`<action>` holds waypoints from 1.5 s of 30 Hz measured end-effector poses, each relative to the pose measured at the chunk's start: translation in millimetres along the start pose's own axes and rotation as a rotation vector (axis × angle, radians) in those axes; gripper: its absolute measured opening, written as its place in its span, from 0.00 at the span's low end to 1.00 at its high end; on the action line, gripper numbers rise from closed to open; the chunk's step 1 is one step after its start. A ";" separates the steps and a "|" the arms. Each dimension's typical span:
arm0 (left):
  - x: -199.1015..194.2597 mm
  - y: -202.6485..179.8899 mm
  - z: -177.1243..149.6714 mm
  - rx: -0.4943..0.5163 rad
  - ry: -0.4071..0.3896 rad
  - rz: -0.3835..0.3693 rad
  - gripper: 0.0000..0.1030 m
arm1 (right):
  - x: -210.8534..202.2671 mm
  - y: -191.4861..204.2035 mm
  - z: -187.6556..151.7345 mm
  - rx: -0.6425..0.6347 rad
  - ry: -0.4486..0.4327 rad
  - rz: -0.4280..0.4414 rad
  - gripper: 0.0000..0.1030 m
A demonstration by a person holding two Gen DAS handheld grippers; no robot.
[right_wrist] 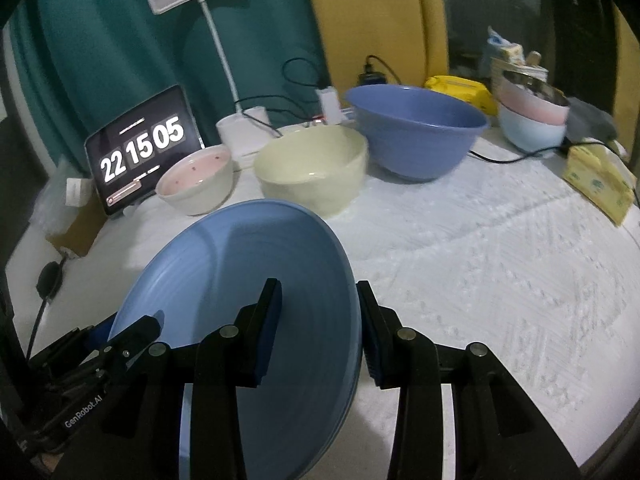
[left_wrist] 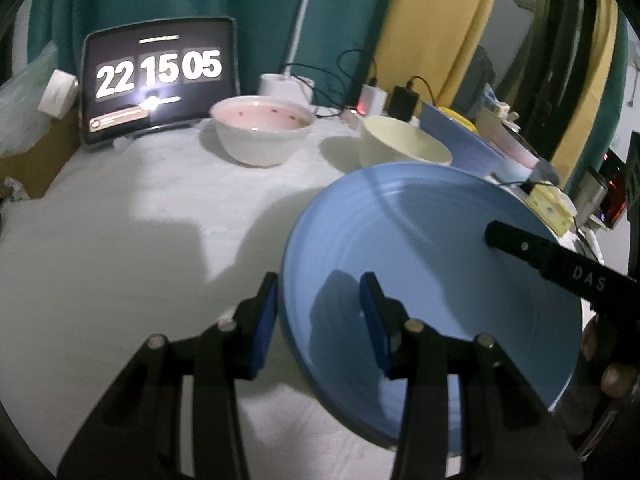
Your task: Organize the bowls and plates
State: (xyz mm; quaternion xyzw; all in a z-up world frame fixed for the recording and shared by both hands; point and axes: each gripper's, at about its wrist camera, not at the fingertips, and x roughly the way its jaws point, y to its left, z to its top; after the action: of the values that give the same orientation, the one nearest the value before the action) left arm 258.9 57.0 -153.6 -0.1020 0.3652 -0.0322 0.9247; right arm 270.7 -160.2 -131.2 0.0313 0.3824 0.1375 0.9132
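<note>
A light blue plate is tilted above the white tablecloth between both grippers. My left gripper is open, its jaws straddling the plate's left rim without closing on it. My right gripper is open too, its jaws straddling the plate's right rim; one of its fingers shows over the plate in the left wrist view. Behind stand a pink-lined white bowl, a cream bowl and a large blue bowl.
A tablet clock and a white desk lamp stand at the back left. Stacked pink and pale blue bowls, a yellow tissue pack, chargers and cables lie at the back right. The white cloth covers the table.
</note>
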 end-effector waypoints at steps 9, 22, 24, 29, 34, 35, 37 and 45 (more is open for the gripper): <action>-1.8 38.9 6.7 -0.050 -0.002 0.046 0.41 | 23.4 35.5 11.1 -0.048 0.031 0.042 0.39; 15.9 81.5 11.6 -0.106 0.043 0.118 0.41 | 72.4 70.6 20.6 -0.091 0.106 0.107 0.39; 19.2 83.5 10.8 -0.106 0.050 0.123 0.41 | 79.4 70.8 19.9 -0.090 0.120 0.111 0.39; 21.4 79.0 10.7 -0.079 0.047 0.144 0.41 | 89.4 68.8 17.9 -0.086 0.139 0.118 0.42; 21.3 76.5 11.0 -0.064 0.043 0.157 0.41 | 96.3 65.3 14.6 -0.076 0.159 0.125 0.43; 21.4 76.5 11.3 -0.065 0.043 0.157 0.41 | 96.2 65.7 14.6 -0.079 0.158 0.124 0.43; 21.3 76.1 12.0 -0.066 0.048 0.159 0.41 | 96.5 64.7 14.9 -0.079 0.161 0.128 0.42; 9.1 73.4 14.2 -0.088 0.030 0.200 0.42 | 85.9 59.8 19.1 -0.085 0.141 0.115 0.43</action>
State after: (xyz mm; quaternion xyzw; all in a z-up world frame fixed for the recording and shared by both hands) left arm 274.1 129.9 -165.2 -0.1050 0.3887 0.0747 0.9123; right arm 328.1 -78.3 -167.2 0.0045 0.4372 0.2077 0.8750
